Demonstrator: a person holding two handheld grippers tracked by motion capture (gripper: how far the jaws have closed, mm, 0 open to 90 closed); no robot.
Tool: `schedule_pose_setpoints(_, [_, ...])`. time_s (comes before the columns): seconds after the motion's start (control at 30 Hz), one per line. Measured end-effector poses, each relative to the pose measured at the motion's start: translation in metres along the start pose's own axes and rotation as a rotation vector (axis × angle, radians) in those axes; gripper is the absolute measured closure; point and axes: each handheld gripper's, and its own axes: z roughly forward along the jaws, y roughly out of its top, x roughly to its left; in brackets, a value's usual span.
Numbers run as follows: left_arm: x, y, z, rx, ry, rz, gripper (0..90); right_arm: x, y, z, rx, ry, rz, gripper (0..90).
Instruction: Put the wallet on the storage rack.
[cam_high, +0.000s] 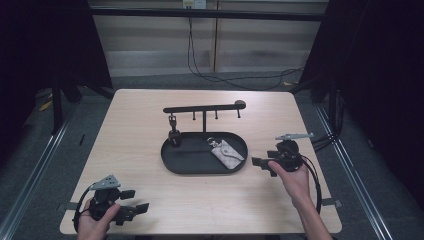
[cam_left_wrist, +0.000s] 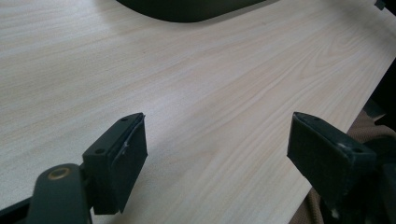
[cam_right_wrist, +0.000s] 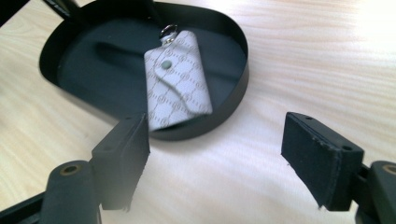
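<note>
A black oval tray (cam_high: 172, 162) sits mid-table with a hook rack (cam_high: 205, 107) rising from it. A small dark item (cam_high: 174, 136) hangs from the rack's left hook. A grey patterned key pouch (cam_high: 226, 152) (cam_right_wrist: 176, 77) with a snap and a ring lies in the tray's right half. My right gripper (cam_high: 259, 163) (cam_right_wrist: 217, 154) is open just right of the tray (cam_right_wrist: 233, 100), its jaws facing the pouch. My left gripper (cam_high: 136, 201) (cam_left_wrist: 217, 156) is open near the table's front left edge, over bare wood, nothing between its jaws.
The light wooden table (cam_high: 150, 115) stands between black curtains. Cables (cam_high: 215, 77) trail on the floor behind it. In the left gripper view the tray's rim (cam_left_wrist: 187, 9) sits at the top and the table's edge (cam_left_wrist: 355, 116) runs at the right.
</note>
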Motion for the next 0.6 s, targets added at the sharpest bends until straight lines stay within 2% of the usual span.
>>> schedule_pose_setpoints(0.13, [-0.001, 0.0, 0.0, -0.004, -0.001, -0.002, 19.8, 0.002, -0.013, -0.011, -0.024, -0.011, -0.009, 23.7])
schedule_pose_setpoints(0.23, [-0.001, 0.0, -0.001, -0.007, 0.001, -0.003, 19.8, 0.005, -0.025, -0.016, -0.014, -0.029, -0.018, 23.7])
schedule_pose_setpoints(0.37, [-0.001, 0.0, -0.001, -0.005, -0.002, 0.001, 19.9, 0.005, -0.042, -0.023, -0.019, -0.024, -0.002, 23.6])
schedule_pose_setpoints(0.43, [-0.001, 0.0, -0.001, -0.006, -0.002, 0.0, 19.8, 0.001, -0.051, -0.025, -0.025, 0.007, 0.024, 23.3])
schedule_pose_setpoints(0.6, [0.0, -0.001, 0.0, -0.004, 0.004, -0.007, 19.8, -0.011, -0.066, -0.029, -0.025, -0.033, 0.03, 21.7])
